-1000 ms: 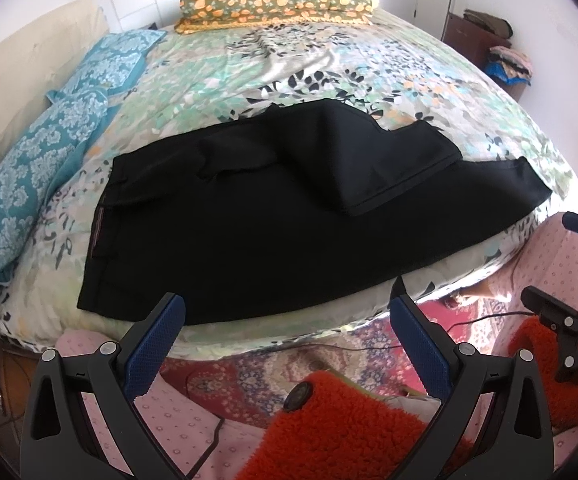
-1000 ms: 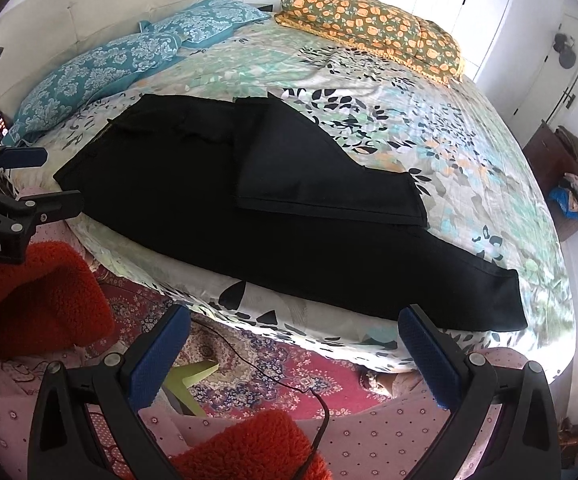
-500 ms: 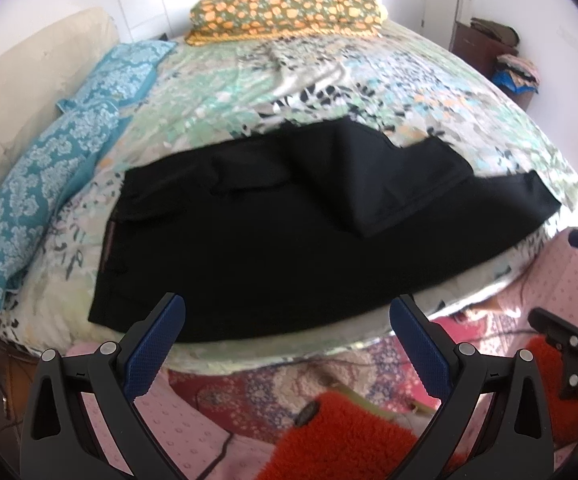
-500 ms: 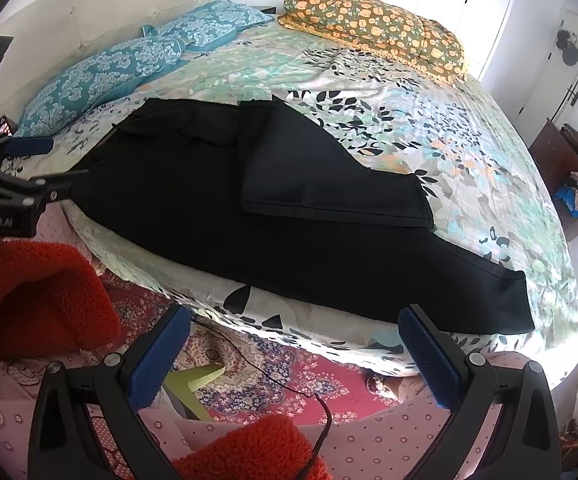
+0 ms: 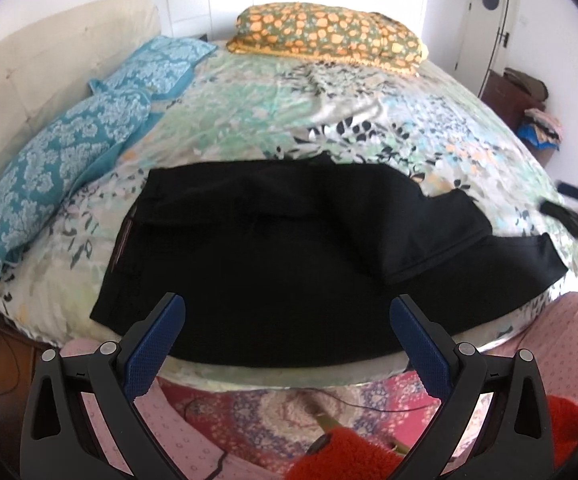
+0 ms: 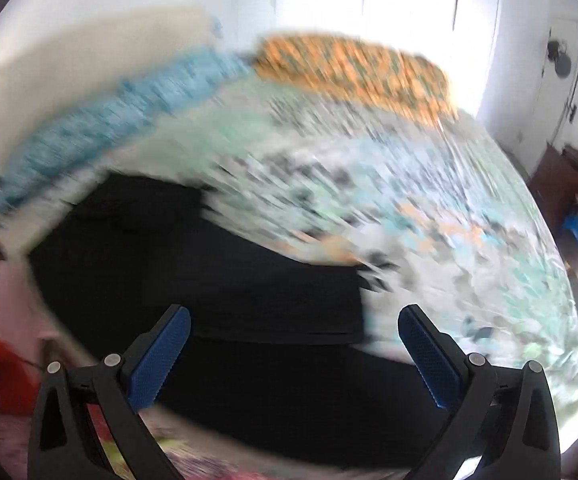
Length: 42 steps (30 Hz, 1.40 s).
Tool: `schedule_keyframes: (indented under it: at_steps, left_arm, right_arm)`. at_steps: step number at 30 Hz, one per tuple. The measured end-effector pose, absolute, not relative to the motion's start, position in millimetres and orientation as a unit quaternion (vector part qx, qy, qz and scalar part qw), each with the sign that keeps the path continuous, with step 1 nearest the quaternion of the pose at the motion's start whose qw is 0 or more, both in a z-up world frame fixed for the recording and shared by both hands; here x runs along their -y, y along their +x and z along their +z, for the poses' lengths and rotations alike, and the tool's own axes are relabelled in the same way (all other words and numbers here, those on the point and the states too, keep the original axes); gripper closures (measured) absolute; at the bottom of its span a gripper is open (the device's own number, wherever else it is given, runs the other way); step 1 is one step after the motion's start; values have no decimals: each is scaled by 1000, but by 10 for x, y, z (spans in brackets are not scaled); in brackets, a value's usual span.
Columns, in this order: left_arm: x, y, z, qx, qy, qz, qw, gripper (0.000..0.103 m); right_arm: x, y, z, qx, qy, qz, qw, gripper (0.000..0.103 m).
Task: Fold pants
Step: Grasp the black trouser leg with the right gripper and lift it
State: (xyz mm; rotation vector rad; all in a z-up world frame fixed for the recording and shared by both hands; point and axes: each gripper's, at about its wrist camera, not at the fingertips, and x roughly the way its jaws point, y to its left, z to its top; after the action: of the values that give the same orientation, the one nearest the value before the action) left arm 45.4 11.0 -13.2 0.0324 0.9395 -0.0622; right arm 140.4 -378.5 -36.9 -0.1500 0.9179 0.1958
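**Black pants spread on the bed, both grippers wide and empty**

Far left: cream padded headboard (image 5: 61,40), two blue patterned pillows (image 5: 49,160) lying along it. Beside them the floral bedspread (image 5: 273,120) covers the whole mattress.

Left gripper (image 5: 287,316): jaws spread wide, blue ribbed pads (image 5: 155,344) facing each other, nothing between them. It hovers over the near edge of the bed, above the waist end of the pants, not touching cloth.

Black pants (image 5: 289,264): lying flat along the near edge of the bed, waistband to the left, with a thin pinkish strip showing at that end. One leg runs out straight to the right, its hem near the bed's right corner. The other leg is folded back over the body, its hem resting on top toward the middle-right.

Back centre: orange flowered pillow (image 5: 329,36) at the far side of the bed.

Right gripper (image 6: 293,328): also wide apart, holding nothing. Its view is heavily motion-blurred; the pants (image 6: 209,300) show as a dark mass directly under the fingers. Whether the tips touch fabric I cannot tell. In the left view the right gripper appears as a dark smear at the right edge, over the bed's right corner.

Below the bed: patterned red rug (image 5: 281,408), pink dotted fabric (image 5: 545,340), a red fleecy sleeve (image 5: 345,456).

Far right: white door (image 5: 485,20), dark cabinet (image 5: 509,92) with piled clothes.
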Motion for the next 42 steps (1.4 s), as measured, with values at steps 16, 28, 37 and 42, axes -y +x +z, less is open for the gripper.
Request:
schedule_keyframes:
  at_steps: [16, 28, 37, 42]
  left_arm:
    - [-11, 651, -371, -499, 55, 15, 865, 1]
    - [308, 891, -612, -534, 90, -3, 840, 1]
    - [656, 1086, -770, -554, 117, -23, 824, 1]
    - [657, 1192, -836, -563, 113, -18, 819, 1]
  right_arm:
    - [4379, 3647, -1974, -653, 98, 126, 741, 42]
    - [4952, 3967, -1000, -548, 3, 74, 833, 89]
    - [6111, 4046, -1226, -521, 51, -100, 846, 49]
    - [6373, 3718, -1617, -530, 107, -92, 836, 44]
